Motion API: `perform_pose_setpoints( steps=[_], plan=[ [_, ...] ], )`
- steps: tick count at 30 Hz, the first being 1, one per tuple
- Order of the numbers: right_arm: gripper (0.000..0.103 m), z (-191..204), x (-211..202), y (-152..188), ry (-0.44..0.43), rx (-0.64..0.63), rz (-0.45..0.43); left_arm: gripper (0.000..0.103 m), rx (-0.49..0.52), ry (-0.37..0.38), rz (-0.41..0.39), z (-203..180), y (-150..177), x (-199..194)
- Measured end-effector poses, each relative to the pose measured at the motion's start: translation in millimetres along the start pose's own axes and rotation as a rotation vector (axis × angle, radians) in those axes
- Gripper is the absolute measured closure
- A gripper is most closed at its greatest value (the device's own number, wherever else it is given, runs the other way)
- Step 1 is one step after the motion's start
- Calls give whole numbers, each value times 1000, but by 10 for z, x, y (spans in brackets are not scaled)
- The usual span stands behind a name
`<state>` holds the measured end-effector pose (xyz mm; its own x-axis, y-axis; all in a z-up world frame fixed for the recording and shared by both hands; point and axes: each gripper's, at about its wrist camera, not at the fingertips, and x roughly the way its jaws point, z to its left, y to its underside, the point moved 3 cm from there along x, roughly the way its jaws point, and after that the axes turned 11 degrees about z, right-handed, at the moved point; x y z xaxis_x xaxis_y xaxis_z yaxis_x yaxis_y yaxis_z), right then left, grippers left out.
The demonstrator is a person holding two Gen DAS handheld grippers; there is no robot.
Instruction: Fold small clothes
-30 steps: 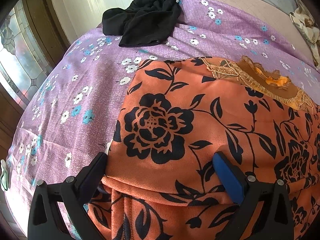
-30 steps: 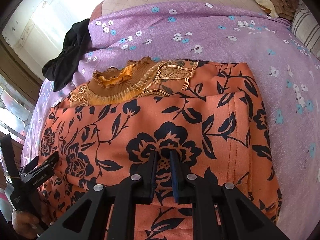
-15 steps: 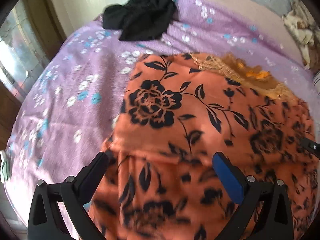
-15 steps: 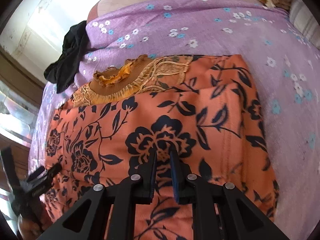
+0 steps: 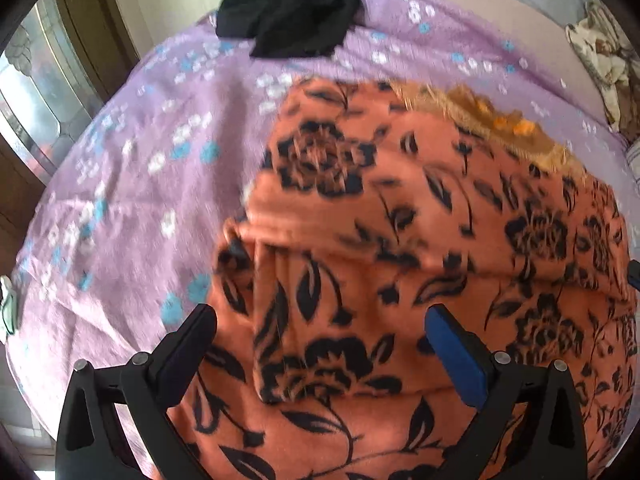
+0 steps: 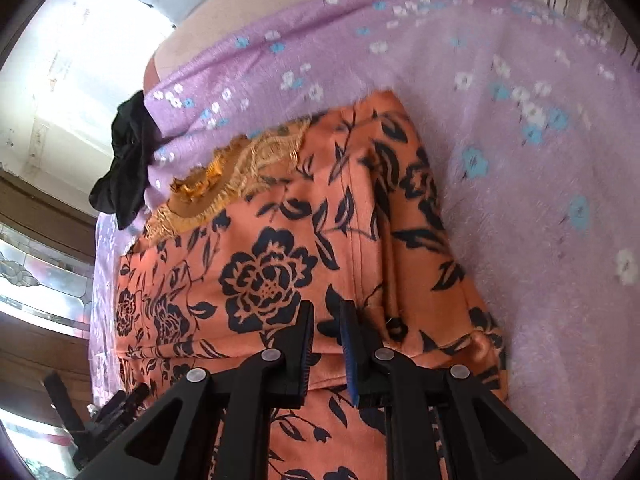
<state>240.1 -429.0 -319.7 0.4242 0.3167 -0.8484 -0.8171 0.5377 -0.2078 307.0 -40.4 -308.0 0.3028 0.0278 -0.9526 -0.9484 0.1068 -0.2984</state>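
Observation:
An orange garment with black flowers [image 5: 400,240] lies partly folded on the purple floral bedspread [image 5: 140,200]; its gold lace collar [image 5: 480,116] points to the far side. My left gripper [image 5: 320,332] is open, jaws wide apart above the garment's near part, holding nothing. In the right wrist view the same garment [image 6: 280,260] lies with a folded edge at the right. My right gripper [image 6: 326,320] has its jaws nearly together on a fold of the orange cloth. The left gripper [image 6: 104,412] shows at the lower left there.
A black garment [image 5: 292,20] lies bunched at the bed's far edge, also in the right wrist view [image 6: 128,168]. Pillows [image 5: 604,64] sit at the far right. A wooden window frame [image 5: 24,120] stands left of the bed.
My left gripper has pulled back toward me and stays open. My right gripper, still closed on the cloth, has moved and tilted, drawing the garment's right side over.

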Motion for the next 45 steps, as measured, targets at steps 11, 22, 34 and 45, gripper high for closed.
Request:
perform_pose_setpoints(
  steps=[11, 22, 34, 45],
  plan=[
    [87, -60, 197, -487, 82, 26, -49, 0, -52, -29, -8, 272, -557, 281],
    [84, 167, 136, -289, -25, -26, -11, 0, -49, 8, -21, 134, -401, 144],
    [77, 994, 588, 243, -17, -341, 136, 0, 175, -2, -33, -468, -256, 201],
    [77, 793, 513, 112, -9, -233, 132, 0, 166, 0, -25, -424, -272, 211]
  ],
)
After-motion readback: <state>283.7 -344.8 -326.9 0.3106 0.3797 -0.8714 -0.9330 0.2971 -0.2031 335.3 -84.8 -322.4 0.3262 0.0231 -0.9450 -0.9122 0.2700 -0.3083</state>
